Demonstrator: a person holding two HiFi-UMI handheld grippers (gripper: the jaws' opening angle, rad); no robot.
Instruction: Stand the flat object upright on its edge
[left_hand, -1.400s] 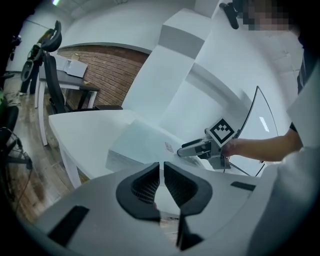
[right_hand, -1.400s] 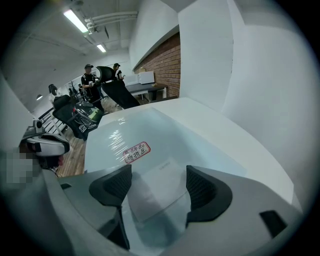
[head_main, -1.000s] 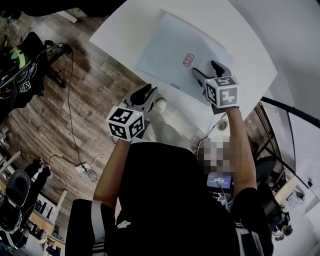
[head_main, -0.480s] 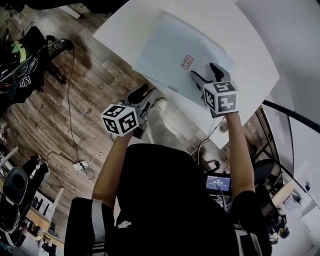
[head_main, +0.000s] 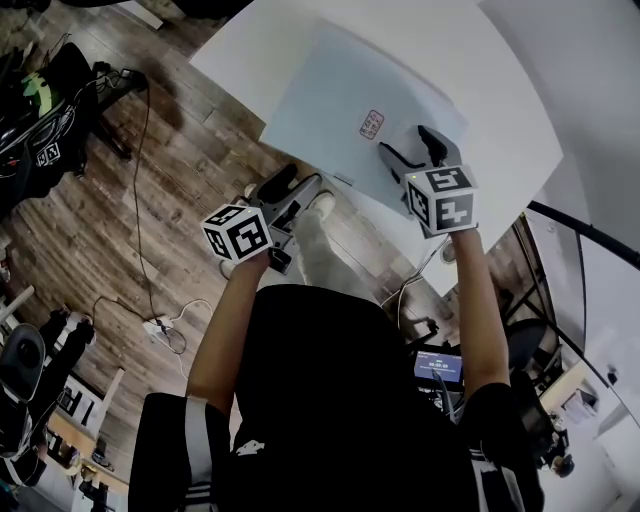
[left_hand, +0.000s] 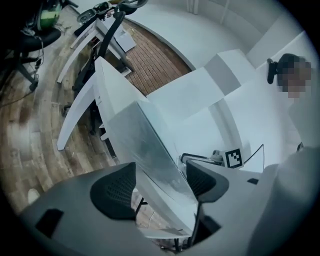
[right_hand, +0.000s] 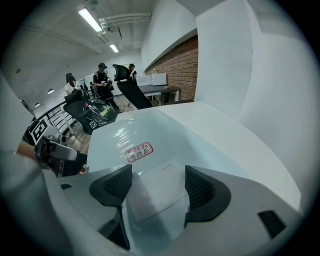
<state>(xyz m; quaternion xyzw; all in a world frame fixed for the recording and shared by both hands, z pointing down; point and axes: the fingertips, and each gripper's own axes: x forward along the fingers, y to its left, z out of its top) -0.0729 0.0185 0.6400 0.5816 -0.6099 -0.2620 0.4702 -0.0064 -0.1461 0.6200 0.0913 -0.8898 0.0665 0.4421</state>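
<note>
A flat, pale, plastic-wrapped sheet (head_main: 340, 95) with a red-framed sticker (head_main: 372, 124) lies on the white table (head_main: 500, 90). My left gripper (head_main: 293, 186) is at the sheet's near left edge, beyond the table's rim. In the left gripper view that edge of the sheet (left_hand: 150, 145) runs between the pads of my left gripper (left_hand: 157, 182). The jaws have just been opening and the pads stand clear of it. My right gripper (head_main: 411, 148) hovers open over the sheet's near right part. The sticker (right_hand: 139, 152) shows just beyond my right gripper (right_hand: 155, 187).
Wooden floor with cables and a power strip (head_main: 165, 335) lies left of the table. Black office chairs (head_main: 25, 365) stand at the far left. A small lit screen (head_main: 438, 366) sits by the person's right side. People stand far off (right_hand: 102, 80).
The left gripper has rolled, edged closer to the sheet's edge, and its jaws have spread apart. The right gripper stays open over the sheet's near right part.
</note>
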